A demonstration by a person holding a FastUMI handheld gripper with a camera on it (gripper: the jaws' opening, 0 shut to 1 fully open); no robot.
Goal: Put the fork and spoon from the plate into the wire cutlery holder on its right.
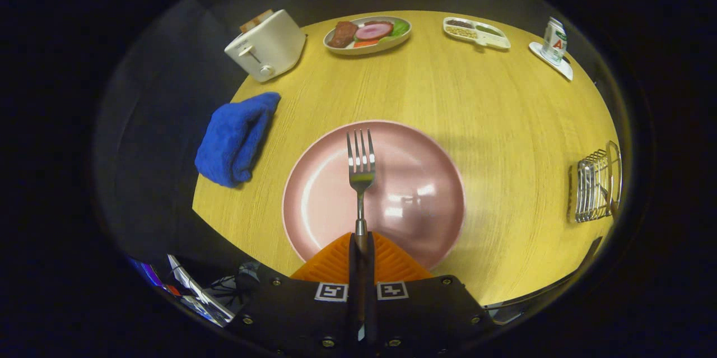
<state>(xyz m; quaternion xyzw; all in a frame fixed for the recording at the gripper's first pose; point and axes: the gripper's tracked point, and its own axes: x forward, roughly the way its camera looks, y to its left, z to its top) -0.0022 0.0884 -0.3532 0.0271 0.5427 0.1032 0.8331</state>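
A round, pale wooden table [425, 89] filled the centre of the frame. Dark booth walls [157, 122] surrounded it. Overhead light glared softly.

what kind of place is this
Likely a mock dining table in a booth: a pink plate, a toaster and a food plate on a wooden table. The fingers grip a fork.

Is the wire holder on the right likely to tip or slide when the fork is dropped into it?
Perhaps. The wire holder looks thin and light, so it may slide on the smooth table. It seems narrow, so it might tip. The gripper is shut on the fork.
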